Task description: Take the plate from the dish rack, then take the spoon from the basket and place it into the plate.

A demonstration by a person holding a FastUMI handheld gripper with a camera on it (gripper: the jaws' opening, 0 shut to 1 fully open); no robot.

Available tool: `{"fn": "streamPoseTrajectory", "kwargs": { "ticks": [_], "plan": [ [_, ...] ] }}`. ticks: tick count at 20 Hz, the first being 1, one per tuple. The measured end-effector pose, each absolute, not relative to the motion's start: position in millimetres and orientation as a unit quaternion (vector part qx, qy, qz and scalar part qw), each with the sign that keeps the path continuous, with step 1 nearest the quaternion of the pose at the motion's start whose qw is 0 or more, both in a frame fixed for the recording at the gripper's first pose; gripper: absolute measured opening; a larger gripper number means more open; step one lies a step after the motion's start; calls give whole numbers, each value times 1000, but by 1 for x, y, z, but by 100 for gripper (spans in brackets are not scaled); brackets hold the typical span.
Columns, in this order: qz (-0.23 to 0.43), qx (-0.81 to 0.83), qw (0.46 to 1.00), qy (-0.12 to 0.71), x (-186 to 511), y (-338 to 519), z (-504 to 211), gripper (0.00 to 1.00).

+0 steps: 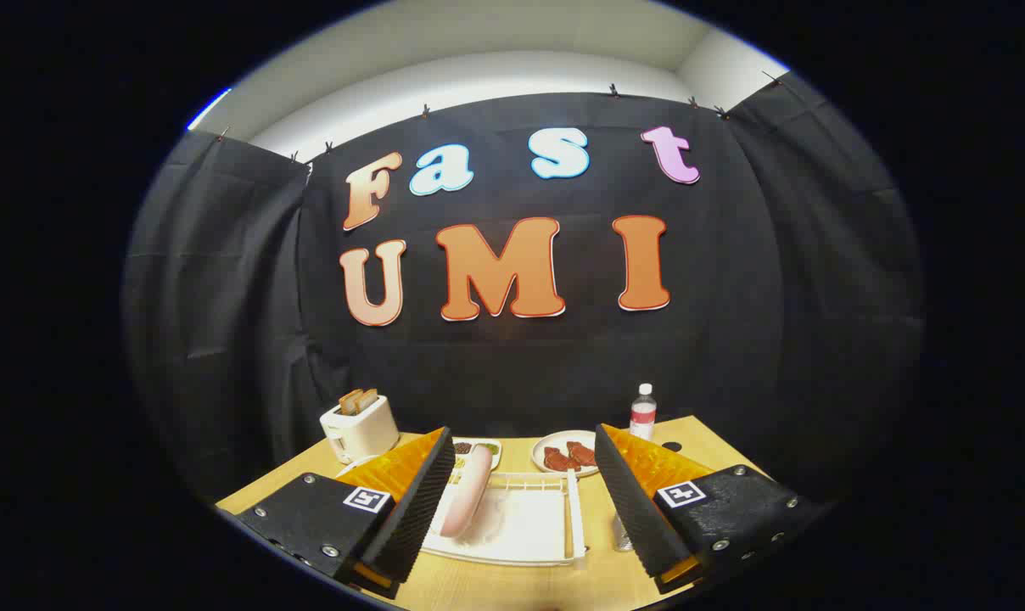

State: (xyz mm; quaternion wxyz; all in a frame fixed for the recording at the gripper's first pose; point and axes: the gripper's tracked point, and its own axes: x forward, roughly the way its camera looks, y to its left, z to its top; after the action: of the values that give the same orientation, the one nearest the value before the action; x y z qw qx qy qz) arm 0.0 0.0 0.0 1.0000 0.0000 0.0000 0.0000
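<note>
A pale pink plate (468, 501) stands on edge in the white dish rack (521, 526), close to the left finger (411, 509). The rack lies on the wooden table between and just ahead of the two fingers. My gripper (523, 458) is open wide above the rack, with nothing held between the fingers. Something small and metallic (621, 535) shows just inside the right finger (635, 509), too hidden to tell what it is.
A white toaster (360, 427) with bread slices stands beyond the left finger. A plate of reddish food (566, 454) and a small tray (477, 448) sit beyond the rack. A water bottle (642, 412) stands beyond the right finger, near the black cloth wall.
</note>
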Motion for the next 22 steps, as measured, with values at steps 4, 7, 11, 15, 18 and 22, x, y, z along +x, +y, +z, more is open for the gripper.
{"fn": "streamPoseTrajectory", "kwargs": {
  "ticks": [4, 7, 11, 15, 18, 22],
  "plan": [
    [12, 24, 999, 29, -4, 23, -13, 98],
    [7, 17, 999, 40, -3, 26, -12, 98],
    [12, 15, 999, 50, 1, 36, -16, 98],
    [19, 22, 997, 75, 9, 46, -29, 98],
    [14, 23, 993, 112, 17, 49, -48, 98],
    [12, 25, 986, 162, 33, 55, -73, 99]
  ]
}}
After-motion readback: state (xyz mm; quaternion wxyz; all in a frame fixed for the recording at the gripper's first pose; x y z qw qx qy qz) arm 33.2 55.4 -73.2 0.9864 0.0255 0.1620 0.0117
